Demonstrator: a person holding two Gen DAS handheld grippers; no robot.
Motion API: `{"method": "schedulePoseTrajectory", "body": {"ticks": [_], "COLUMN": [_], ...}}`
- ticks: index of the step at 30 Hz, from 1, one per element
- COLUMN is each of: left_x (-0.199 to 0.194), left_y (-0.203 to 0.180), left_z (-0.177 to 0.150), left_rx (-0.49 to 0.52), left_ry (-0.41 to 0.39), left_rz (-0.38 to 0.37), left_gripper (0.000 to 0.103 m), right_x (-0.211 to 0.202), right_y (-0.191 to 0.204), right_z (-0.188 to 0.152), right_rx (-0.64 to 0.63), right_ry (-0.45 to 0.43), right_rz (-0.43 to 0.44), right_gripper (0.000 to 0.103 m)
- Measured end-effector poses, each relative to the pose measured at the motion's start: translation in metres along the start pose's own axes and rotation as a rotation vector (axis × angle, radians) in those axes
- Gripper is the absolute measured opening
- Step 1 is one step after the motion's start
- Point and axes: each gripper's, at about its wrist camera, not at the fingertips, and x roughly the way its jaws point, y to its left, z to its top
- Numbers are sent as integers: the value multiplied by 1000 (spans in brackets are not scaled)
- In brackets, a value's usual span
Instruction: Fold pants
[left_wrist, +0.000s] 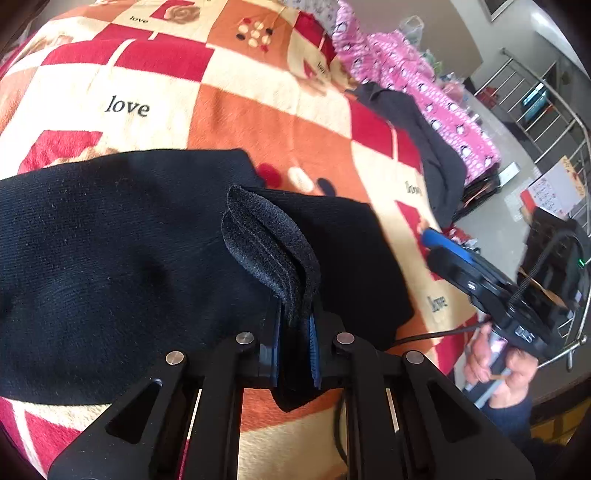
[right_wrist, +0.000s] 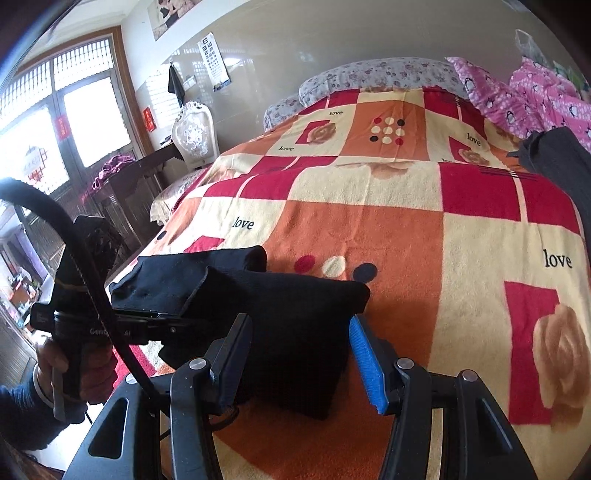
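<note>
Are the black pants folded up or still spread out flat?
Folded up. The black pants lie doubled in thick layers on the blanket, and the left tool pinches a layered edge.

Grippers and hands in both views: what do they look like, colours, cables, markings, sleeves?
Both grippers have black linkage frames, silver pivot bolts and ribbed blue finger pads. A black cable arcs over the left one, which carries partly legible white lettering. Bare hands; dark sleeves.
</note>
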Motion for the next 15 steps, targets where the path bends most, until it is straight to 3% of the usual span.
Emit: {"method": "schedulePoseTrajectory", "body": {"ticks": [4,7,15], "left_x": [-3,-3,-11], "left_y": [-8,-9,-27], "left_z": [-4,-8,-10], "left_rx": [48,42,51], "left_ry": [-43,-57,-126], "left_rz": [44,32,11], "left_gripper": [11,11,11], "right_x": [19,32,63], "right_y": [5,21,63], "right_z": [18,31,50], "right_rx": [32,40,-47], "right_ry": [49,91,217], "right_rz": [117,203,180], "right_gripper": [53,53,53]}}
